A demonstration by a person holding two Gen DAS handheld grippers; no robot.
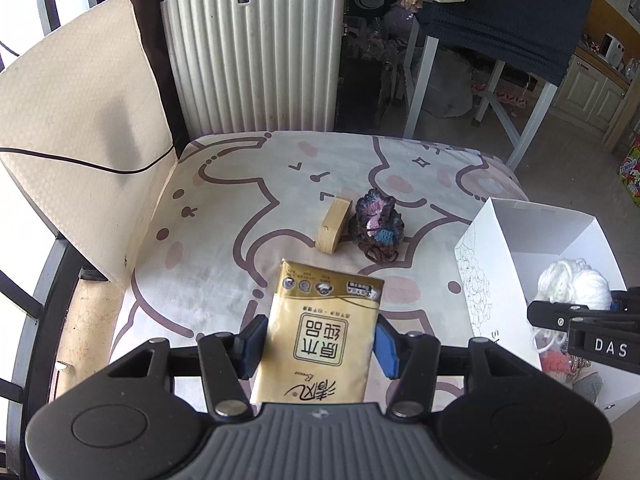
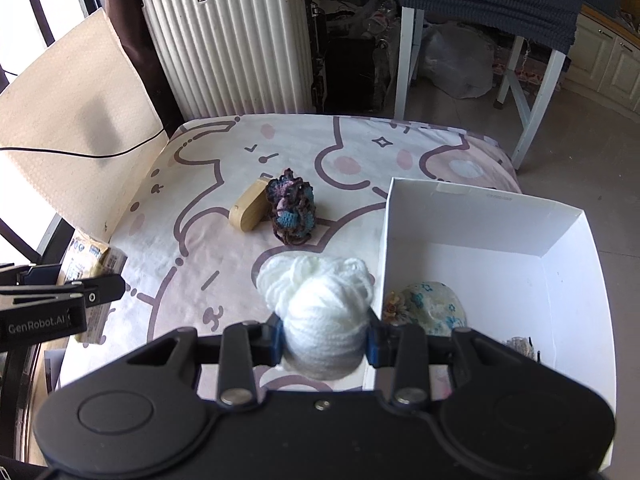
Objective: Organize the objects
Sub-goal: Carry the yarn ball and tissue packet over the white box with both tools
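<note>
Two views cover this moment. From the left wrist, the left gripper (image 1: 320, 344) pinches a gold tissue pack (image 1: 320, 332) between its blue pads, held above the cartoon-print cloth (image 1: 224, 240). The pack's lower end is hidden behind the gripper body; large Chinese characters on its label are visible upside down, the small print too fine to read. Beyond it a wooden block (image 1: 333, 226) lies touching a dark crocheted piece (image 1: 378, 226). At the right edge the right gripper (image 1: 584, 328) is cut off, showing the letters "DAS", and covers part of the white box (image 1: 504, 224). Bare cloth lies open between pack and block.

From the right wrist, the right gripper (image 2: 325, 336) clamps a ball of white yarn (image 2: 320, 312), fingers pressed into its sides, just left of the white box's (image 2: 472, 208) near wall. Inside the box, a floral fabric item (image 2: 434, 304) is partly hidden by the gripper; another at the lower right is hard to make out. At the left edge, the left gripper (image 2: 64, 300) reads "GenRobot.AI", with the tissue pack (image 2: 94, 258) half covered. The box's far half stands empty.
</note>
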